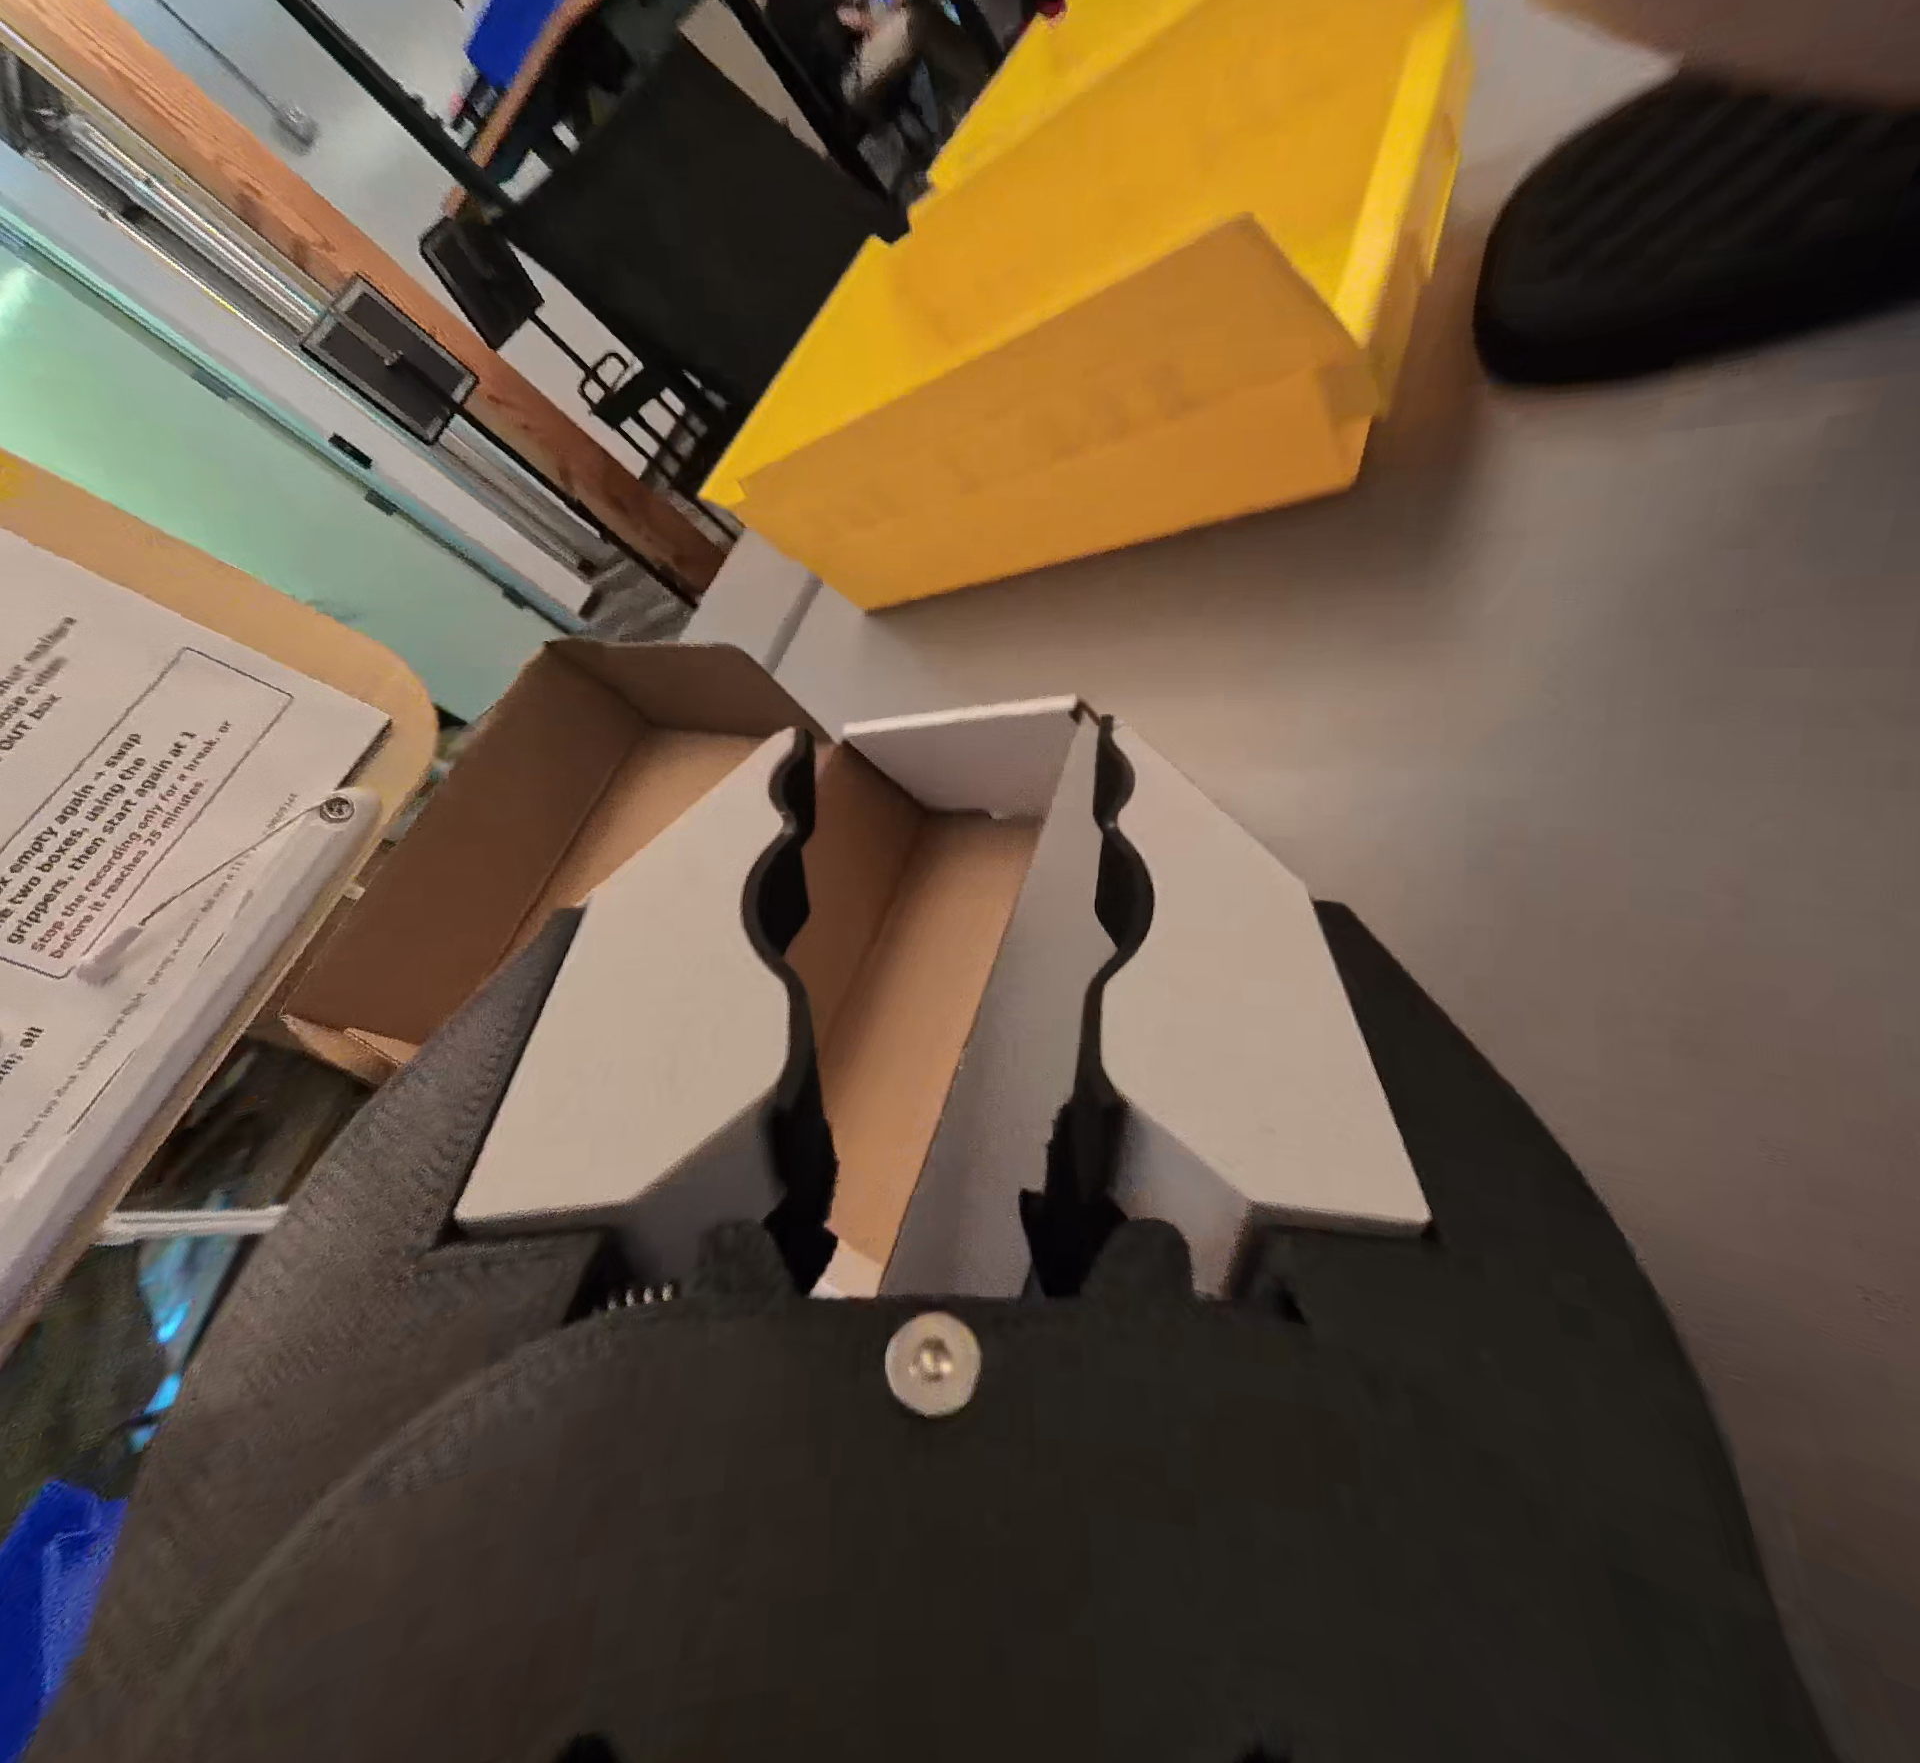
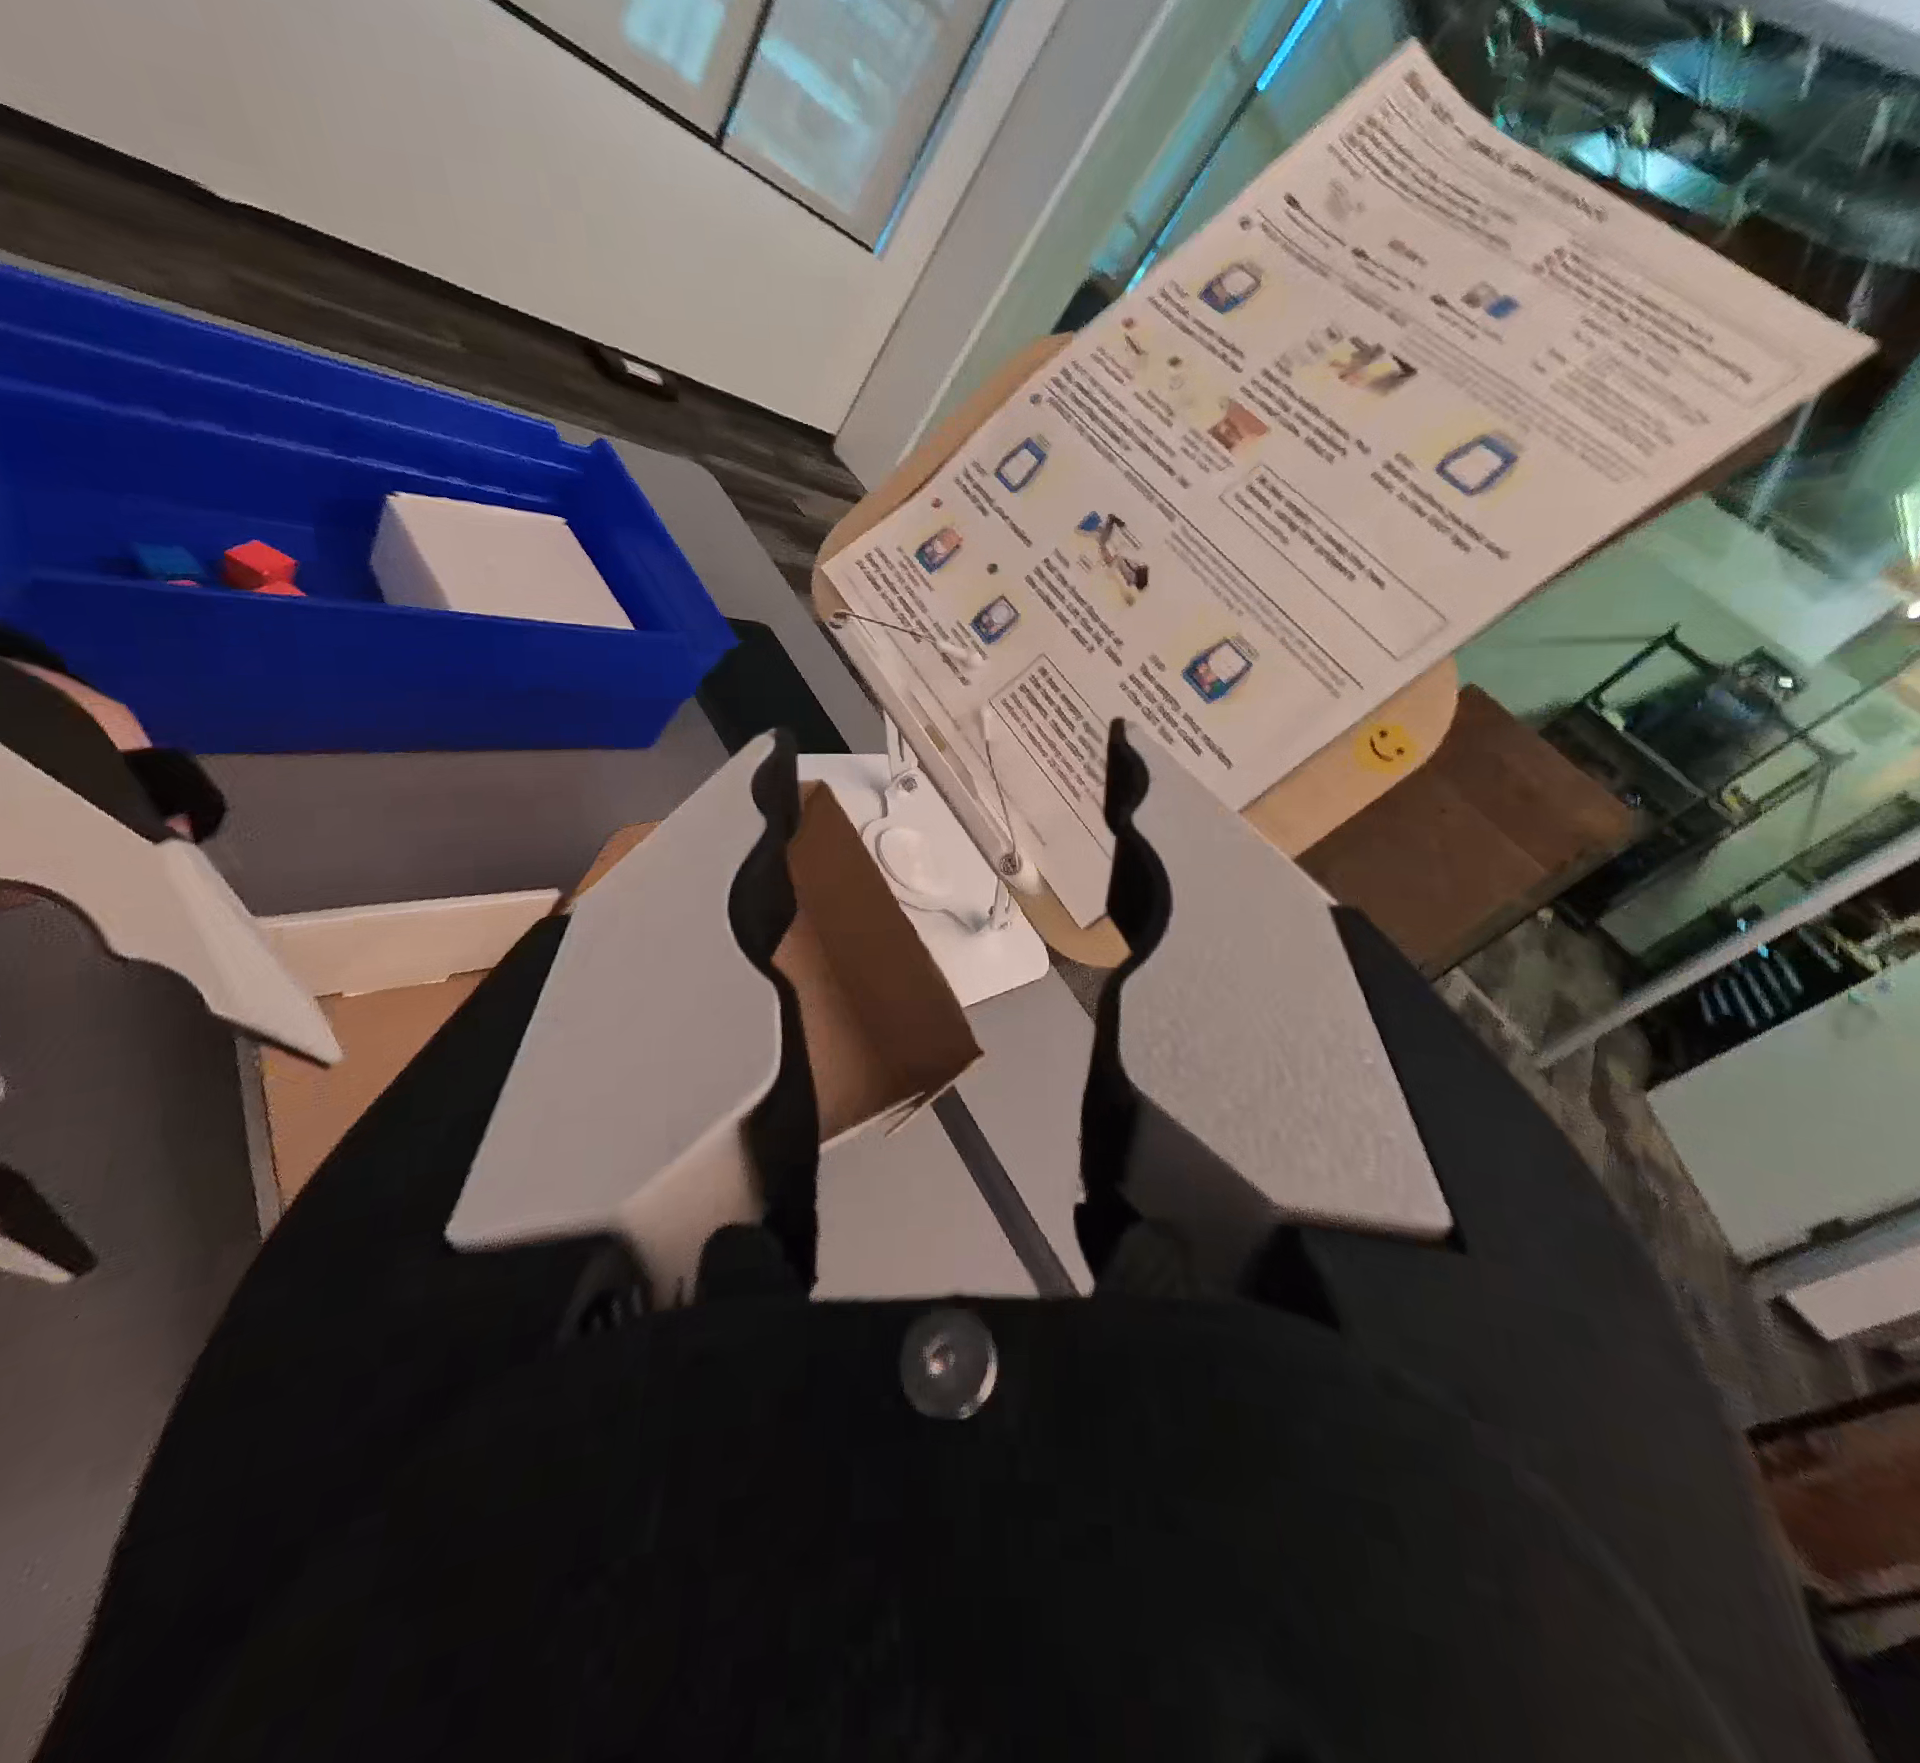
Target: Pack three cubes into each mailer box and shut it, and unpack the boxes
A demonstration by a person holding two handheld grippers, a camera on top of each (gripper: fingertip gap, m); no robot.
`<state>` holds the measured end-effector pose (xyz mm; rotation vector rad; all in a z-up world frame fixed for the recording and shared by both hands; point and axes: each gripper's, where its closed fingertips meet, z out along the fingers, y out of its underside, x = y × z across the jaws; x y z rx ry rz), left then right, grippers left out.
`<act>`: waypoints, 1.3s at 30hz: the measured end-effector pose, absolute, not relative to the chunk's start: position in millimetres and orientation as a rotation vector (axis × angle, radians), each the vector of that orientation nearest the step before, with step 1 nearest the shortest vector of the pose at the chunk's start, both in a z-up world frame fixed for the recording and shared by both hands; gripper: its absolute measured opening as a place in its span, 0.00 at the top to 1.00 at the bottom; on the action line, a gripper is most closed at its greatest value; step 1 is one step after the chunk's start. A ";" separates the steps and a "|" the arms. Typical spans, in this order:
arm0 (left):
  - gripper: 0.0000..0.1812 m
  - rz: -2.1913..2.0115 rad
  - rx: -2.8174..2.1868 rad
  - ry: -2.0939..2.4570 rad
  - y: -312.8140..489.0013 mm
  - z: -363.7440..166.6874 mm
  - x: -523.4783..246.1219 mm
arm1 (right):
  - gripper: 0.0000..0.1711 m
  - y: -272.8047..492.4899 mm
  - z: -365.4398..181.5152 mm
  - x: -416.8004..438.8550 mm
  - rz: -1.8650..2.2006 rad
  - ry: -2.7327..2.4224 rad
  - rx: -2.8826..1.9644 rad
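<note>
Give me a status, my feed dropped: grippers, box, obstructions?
Left gripper open, straddling the open mailer box wall. Right gripper open around a brown flap. Instruction clipboard close ahead.

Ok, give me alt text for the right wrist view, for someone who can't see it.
The right gripper hangs open over a brown flap of an open mailer box. Behind left, a blue bin holds a closed white box and red and blue cubes; an instruction sheet stands right.
</note>
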<state>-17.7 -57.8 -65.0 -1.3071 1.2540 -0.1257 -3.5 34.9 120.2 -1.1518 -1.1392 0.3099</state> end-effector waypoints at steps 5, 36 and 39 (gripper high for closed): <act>0.72 -0.272 -1.234 1.144 -70.9 -3.9 -22.4 | 0.66 37.7 113.6 -3.2 0.418 -1.142 -1.164; 0.71 -0.489 -2.246 1.438 -54.9 -121.1 -275.7 | 0.66 27.8 107.4 3.4 0.324 -1.253 -1.113; 0.71 -0.440 -2.306 1.481 -51.5 -137.8 -276.2 | 0.66 28.5 107.9 8.0 0.328 -1.251 -1.121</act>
